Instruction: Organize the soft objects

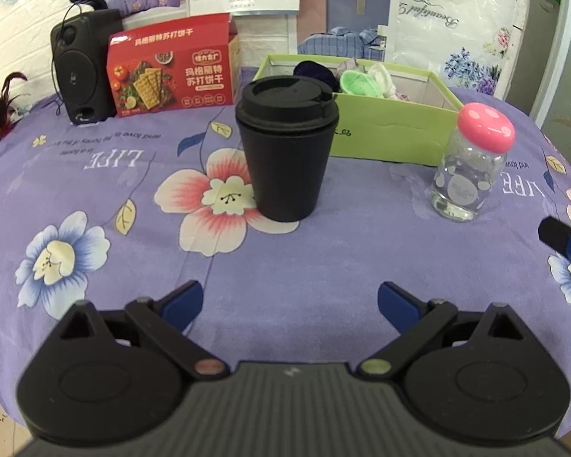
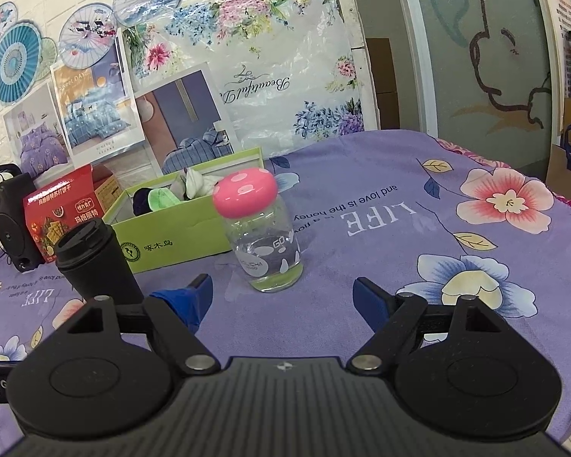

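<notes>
Left tongs (image 1: 290, 301), right tongs (image 2: 283, 295): both wide apart, gripping nothing. Soft items (image 1: 356, 80) heaped in green box (image 1: 388, 133); long axes unreadable.

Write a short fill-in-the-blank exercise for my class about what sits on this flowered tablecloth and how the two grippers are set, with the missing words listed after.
1. The clear bottle has a ____ cap with pale spots.
2. The soft items lie inside the ____ box.
3. The black cup stands upright with its ____ on.
4. The left gripper and right gripper are both ____ and hold nothing.

Missing words: pink; green; lid; open
</notes>
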Available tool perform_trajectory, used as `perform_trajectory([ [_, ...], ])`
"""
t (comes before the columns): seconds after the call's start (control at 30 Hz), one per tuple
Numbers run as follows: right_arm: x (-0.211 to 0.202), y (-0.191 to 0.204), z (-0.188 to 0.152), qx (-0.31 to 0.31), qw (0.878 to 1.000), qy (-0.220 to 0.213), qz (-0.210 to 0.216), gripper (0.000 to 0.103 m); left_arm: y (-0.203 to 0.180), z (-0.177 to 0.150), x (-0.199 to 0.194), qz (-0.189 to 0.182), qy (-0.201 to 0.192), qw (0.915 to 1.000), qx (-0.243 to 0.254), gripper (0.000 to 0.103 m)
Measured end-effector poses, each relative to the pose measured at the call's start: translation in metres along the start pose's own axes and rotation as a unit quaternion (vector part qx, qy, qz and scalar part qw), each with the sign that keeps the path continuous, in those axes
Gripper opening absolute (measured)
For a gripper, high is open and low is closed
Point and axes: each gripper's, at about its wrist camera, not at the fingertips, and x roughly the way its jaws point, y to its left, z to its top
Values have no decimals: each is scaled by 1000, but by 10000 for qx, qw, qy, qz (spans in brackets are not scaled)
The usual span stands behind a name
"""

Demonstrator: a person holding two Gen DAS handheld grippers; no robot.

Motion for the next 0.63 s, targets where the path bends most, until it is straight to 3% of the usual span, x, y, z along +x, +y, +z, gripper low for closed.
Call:
perform_trajectory([
  [0.3,22,14,0,-180,9993,327,-14,67,18,2,5,208,61,9995,-222,98],
  [0.47,42,29,13,-280,9973,538,418,67,27,3,7,310,114,9991,-277,98],
  [0.63,28,17,-8,53,9960,589,673,67,34,0,11,392,146,9986,-334,98],
])
